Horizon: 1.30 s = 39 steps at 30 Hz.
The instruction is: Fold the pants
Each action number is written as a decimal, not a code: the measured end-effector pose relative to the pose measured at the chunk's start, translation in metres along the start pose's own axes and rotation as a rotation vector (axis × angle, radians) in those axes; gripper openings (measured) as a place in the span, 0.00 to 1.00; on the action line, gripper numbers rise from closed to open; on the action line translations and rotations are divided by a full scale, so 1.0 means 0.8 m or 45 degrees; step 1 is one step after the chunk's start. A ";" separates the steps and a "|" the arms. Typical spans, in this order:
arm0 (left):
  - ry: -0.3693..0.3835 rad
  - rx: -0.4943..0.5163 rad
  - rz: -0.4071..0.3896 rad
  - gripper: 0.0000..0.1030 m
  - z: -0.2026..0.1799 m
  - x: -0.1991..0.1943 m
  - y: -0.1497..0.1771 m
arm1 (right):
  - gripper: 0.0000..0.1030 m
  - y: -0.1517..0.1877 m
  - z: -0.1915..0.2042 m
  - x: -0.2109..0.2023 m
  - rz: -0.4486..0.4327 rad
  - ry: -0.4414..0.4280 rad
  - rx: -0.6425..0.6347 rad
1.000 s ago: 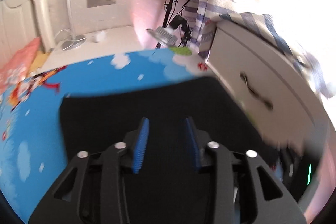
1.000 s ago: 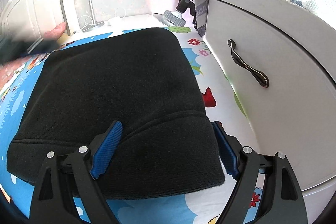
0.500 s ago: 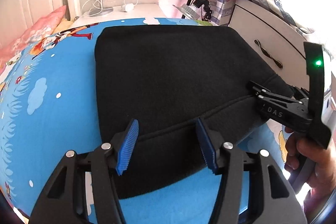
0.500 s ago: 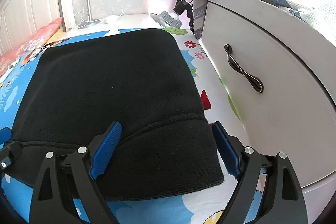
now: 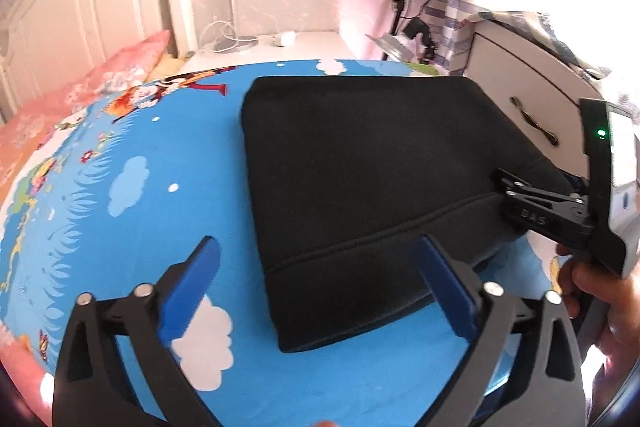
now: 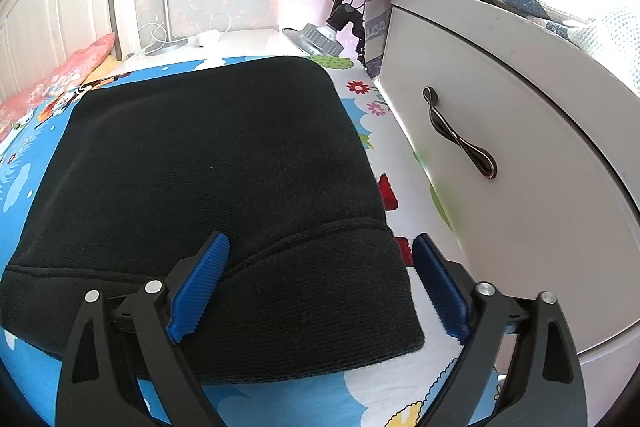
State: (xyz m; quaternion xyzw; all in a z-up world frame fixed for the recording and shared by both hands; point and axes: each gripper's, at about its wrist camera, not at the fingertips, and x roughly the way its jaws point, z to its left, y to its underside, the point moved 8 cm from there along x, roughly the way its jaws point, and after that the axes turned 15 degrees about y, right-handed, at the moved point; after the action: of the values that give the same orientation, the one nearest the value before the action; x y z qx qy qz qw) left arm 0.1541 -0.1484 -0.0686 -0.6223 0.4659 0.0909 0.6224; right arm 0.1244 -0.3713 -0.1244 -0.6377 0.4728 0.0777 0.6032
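Fingers of left gripper [image 5: 320,291] and right gripper [image 6: 320,283] opening, apart over waistband, nothing clamped. Pants [image 5: 372,171] lay folded; release step. Next likely: withdraw or smooth.

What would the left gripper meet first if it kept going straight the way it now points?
Probably the folded black pants. The left gripper, its jaws opening with nothing clamped, aims down at their near left corner on the blue cartoon sheet. Its left finger would likely land on the sheet instead, though depth is unclear.
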 end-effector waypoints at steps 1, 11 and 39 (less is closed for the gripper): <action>-0.022 -0.019 0.010 0.98 0.005 0.001 0.000 | 0.87 0.000 -0.002 -0.002 0.006 -0.004 0.009; 0.023 -0.041 -0.017 0.98 0.002 -0.005 -0.008 | 0.90 0.012 -0.028 -0.046 -0.008 0.104 0.002; 0.189 0.009 -0.035 0.98 -0.043 -0.027 -0.014 | 0.90 0.015 -0.048 -0.133 -0.036 0.052 0.123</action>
State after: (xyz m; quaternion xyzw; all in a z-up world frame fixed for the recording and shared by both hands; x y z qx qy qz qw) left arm 0.1337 -0.1703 -0.0390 -0.6317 0.5025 0.0342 0.5894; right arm 0.0404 -0.3474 -0.0514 -0.6160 0.4790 0.0333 0.6245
